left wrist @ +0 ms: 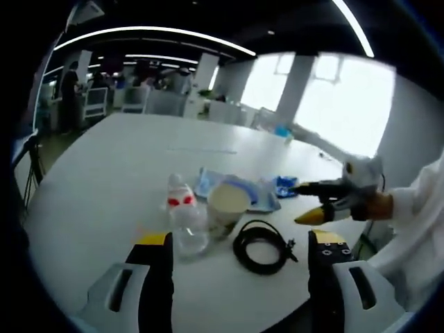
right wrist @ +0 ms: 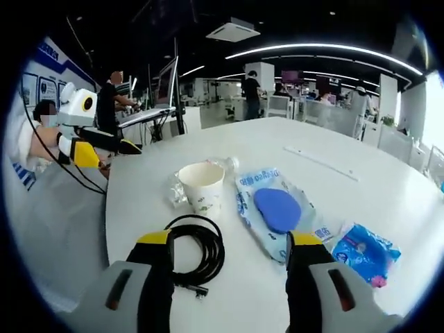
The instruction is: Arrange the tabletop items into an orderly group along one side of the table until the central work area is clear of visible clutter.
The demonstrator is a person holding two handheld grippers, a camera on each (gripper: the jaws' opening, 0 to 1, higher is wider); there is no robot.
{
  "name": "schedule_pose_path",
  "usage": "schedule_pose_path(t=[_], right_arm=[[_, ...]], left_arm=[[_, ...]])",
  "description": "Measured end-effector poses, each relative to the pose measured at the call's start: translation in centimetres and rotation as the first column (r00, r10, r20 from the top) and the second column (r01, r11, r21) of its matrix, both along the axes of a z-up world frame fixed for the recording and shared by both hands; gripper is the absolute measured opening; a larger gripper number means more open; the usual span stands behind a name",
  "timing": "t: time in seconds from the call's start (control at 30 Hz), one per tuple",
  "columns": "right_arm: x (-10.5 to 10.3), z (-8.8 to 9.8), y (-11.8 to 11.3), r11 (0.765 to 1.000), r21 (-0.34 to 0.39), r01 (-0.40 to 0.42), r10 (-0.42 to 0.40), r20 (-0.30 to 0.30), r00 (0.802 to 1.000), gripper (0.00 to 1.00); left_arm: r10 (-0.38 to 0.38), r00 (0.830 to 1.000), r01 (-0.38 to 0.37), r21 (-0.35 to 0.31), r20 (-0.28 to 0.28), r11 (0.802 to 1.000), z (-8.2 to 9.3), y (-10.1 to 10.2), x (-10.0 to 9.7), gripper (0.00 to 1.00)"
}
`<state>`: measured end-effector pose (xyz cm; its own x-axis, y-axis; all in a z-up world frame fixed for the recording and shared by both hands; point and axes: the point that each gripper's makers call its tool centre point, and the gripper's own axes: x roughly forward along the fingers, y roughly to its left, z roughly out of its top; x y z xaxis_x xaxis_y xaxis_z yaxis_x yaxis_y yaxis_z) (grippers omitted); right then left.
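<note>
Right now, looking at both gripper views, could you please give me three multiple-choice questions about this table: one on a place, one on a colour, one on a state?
1. In the right gripper view, where does the coiled black cable lie relative to the paper cup?
A. Inside the cup
B. On the table in front of the cup, nearer the camera
C. Under the blue packet

2. What colour is the oval pad inside the clear packet?
A. Red
B. Green
C. Blue

3. How does the paper cup stand?
A. Upright, mouth open to the top
B. Lying on its side
C. Upside down

Answers: 1 B, the coil rests on the table between the cup and the jaws. 2 C, the pad shows blue through the wrap. 3 A, its open rim faces upward.
</note>
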<state>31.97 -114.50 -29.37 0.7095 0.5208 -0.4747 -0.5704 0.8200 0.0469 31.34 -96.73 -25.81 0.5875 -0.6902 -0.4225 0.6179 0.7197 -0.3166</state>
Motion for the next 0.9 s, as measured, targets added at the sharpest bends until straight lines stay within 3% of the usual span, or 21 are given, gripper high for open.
schedule_pose_path(t=[0.33,0.9], right_arm=[[-2.0,0.3,-4.3,0.995,-0.020,0.094,-0.094,-0.005,0.996,0.62],[-2.8,-0.2,-5.5,0.985,-0.016,0.171,-0.172,-0.035,0.985,0.59]], left_arm=[[-0.039,0.999,0.038,-0.011,-0.007,0.999,-0.1,-1.1,0.8,0.76],[-0.056,0.998,0.056,-0.011,-0.026,0.998,-0.8,-2.0,1.4,0.74]])
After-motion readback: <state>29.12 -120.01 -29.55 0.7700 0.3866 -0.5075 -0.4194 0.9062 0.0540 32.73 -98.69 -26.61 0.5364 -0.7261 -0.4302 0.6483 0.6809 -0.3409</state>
